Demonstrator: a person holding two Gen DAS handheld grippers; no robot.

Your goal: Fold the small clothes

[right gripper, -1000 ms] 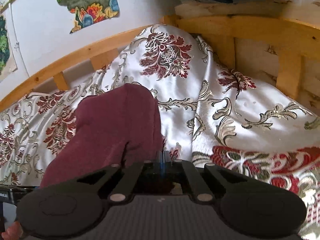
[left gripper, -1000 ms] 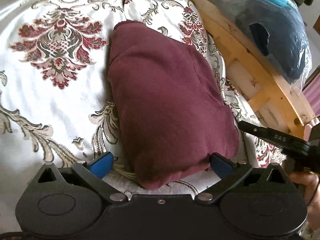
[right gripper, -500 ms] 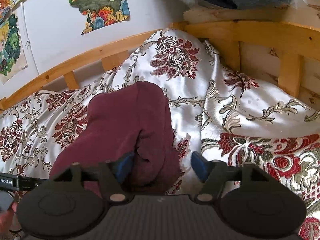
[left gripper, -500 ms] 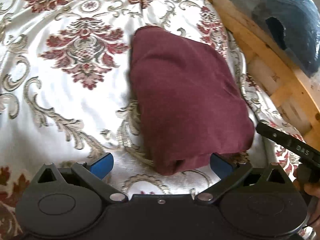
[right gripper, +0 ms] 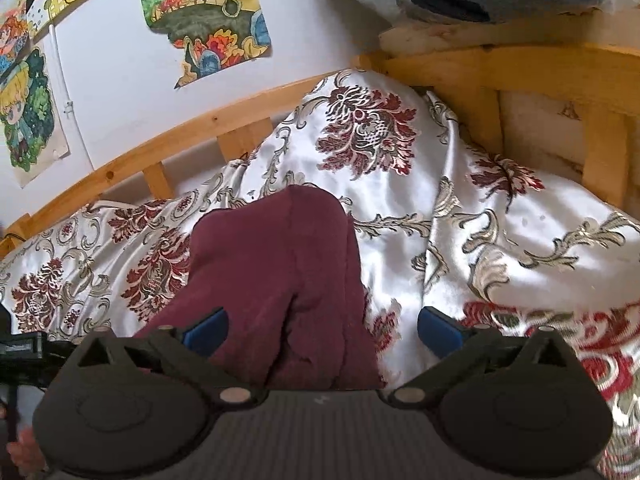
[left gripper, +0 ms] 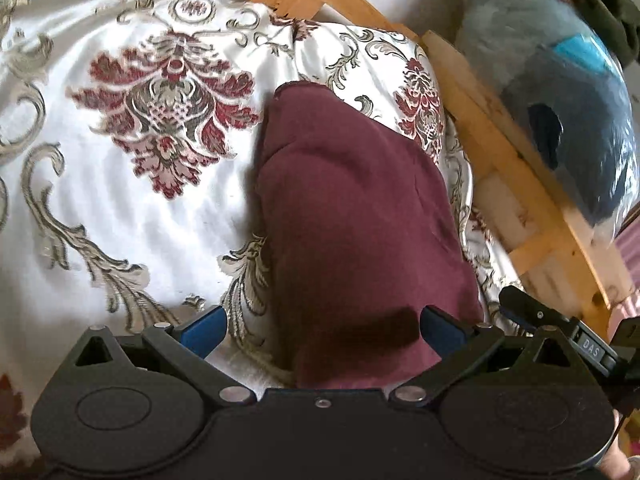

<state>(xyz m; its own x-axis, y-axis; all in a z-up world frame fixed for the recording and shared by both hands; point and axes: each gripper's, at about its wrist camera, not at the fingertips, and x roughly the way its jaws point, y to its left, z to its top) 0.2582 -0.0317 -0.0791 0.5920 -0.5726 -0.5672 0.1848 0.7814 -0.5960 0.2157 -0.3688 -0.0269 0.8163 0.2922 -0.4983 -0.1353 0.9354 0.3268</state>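
A folded maroon cloth [left gripper: 352, 220] lies on the white bedspread with red and gold flowers [left gripper: 120, 208]. My left gripper [left gripper: 320, 330] is open just above the cloth's near edge, its blue pads [left gripper: 202, 330] spread to either side and holding nothing. The cloth also shows in the right wrist view [right gripper: 276, 276], lying on the bedspread [right gripper: 500, 248]. My right gripper [right gripper: 322, 330] is open over the cloth's near end, its blue pads [right gripper: 438, 332] wide apart and empty. Part of the right gripper's body [left gripper: 560, 328] shows at the lower right of the left wrist view.
A wooden bed rail [left gripper: 504, 168] runs along the far and right sides of the bed. A plastic bag of dark clothes [left gripper: 560, 92] sits beyond the rail. Cartoon posters [right gripper: 208, 20] hang on the white wall behind the bed.
My right gripper was shut on the cloth's edge and has opened and let it go. My left gripper stayed open and shifted over the near edge of the cloth.
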